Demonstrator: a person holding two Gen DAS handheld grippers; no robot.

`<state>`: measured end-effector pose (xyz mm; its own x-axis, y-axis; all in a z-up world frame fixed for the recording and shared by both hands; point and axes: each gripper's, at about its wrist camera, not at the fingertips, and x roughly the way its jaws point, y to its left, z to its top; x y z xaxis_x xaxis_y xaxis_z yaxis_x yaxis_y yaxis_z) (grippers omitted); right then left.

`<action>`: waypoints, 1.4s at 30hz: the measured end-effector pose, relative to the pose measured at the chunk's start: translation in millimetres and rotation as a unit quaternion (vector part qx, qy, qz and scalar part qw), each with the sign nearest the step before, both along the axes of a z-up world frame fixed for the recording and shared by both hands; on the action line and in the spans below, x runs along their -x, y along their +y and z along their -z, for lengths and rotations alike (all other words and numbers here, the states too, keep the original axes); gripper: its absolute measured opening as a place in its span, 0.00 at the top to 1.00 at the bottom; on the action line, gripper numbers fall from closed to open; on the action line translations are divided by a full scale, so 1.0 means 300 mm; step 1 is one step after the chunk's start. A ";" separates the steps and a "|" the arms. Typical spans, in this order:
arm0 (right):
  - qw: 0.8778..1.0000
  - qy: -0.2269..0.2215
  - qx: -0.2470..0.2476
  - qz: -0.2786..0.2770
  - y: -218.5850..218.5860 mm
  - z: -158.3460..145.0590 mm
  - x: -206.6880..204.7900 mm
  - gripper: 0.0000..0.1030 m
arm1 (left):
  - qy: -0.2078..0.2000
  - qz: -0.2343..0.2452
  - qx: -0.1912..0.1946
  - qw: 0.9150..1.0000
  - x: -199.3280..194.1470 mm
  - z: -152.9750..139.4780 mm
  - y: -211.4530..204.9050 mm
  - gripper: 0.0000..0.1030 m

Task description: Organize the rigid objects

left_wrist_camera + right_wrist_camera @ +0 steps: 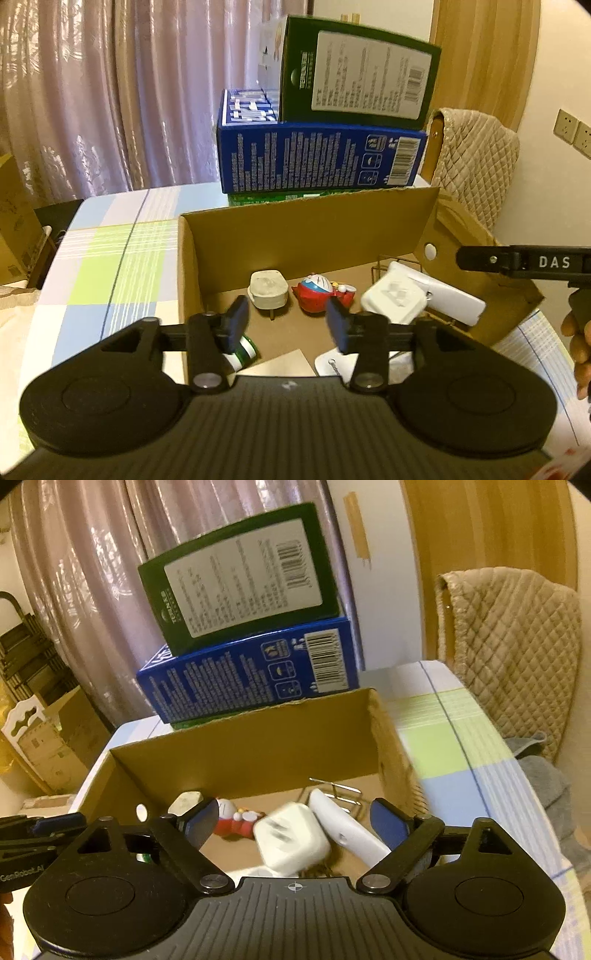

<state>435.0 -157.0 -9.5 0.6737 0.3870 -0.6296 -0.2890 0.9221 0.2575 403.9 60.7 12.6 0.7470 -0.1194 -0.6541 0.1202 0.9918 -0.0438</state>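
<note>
Both my grippers hang over the cardboard box (pixel 314 229), which stands on the checked tabletop (pixel 110 258). My left gripper (pixel 288 325) has its fingers apart, with nothing between them. Inside the box, from its left wall to its right, lie a grey plug (pixel 266 291), a red toy (pixel 319 293), a white charger (pixel 291 840) and a long white device (pixel 347 829). My right gripper (pixel 295 825) is wide apart; the charger lies between the fingers, seemingly not pressed. I judge most things are already collected; nothing loose shows on the tabletop.

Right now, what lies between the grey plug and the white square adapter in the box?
The red toy figure lies between the grey plug and the white square adapter, clearest in the left wrist view.
</note>
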 end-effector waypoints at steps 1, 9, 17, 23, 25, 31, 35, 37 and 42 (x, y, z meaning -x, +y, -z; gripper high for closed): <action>1.000 0.003 0.001 0.000 -0.010 -0.009 0.020 0.16 | -0.004 -0.002 -0.001 1.000 0.019 -0.010 -0.001 0.44; 1.000 0.009 0.010 0.007 -0.086 -0.080 0.251 0.15 | -0.036 -0.011 -0.009 0.999 0.248 -0.125 -0.021 0.14; 0.999 0.003 0.024 -0.028 -0.117 -0.164 0.500 0.14 | -0.055 -0.032 0.006 0.998 0.519 -0.219 -0.026 0.03; 0.998 -0.016 0.035 -0.048 -0.133 -0.244 0.673 0.14 | -0.040 -0.041 0.018 0.998 0.700 -0.240 -0.059 0.02; 0.998 -0.024 0.038 -0.054 -0.135 -0.265 0.736 0.14 | -0.034 -0.037 0.033 0.998 0.755 -0.245 -0.066 0.02; 0.998 -0.031 0.040 -0.049 -0.147 -0.284 0.914 0.13 | -0.038 -0.043 0.038 0.998 0.929 -0.257 -0.085 0.02; 0.998 -0.020 0.041 -0.046 -0.142 -0.267 1.003 0.13 | -0.024 -0.043 0.049 0.998 1.016 -0.253 -0.081 0.02; 0.998 -0.017 0.044 -0.050 -0.136 -0.262 1.045 0.13 | -0.023 -0.050 0.041 0.998 1.057 -0.254 -0.084 0.02; 0.998 -0.017 0.035 -0.055 -0.144 -0.259 1.135 0.13 | -0.016 -0.059 0.032 0.998 1.143 -0.259 -0.097 0.02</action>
<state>94.7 -200.1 68.1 0.6507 0.4159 -0.6353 -0.3964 0.8997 0.1829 61.1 31.7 90.2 0.7786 -0.0692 -0.6237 0.0045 0.9945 -0.1047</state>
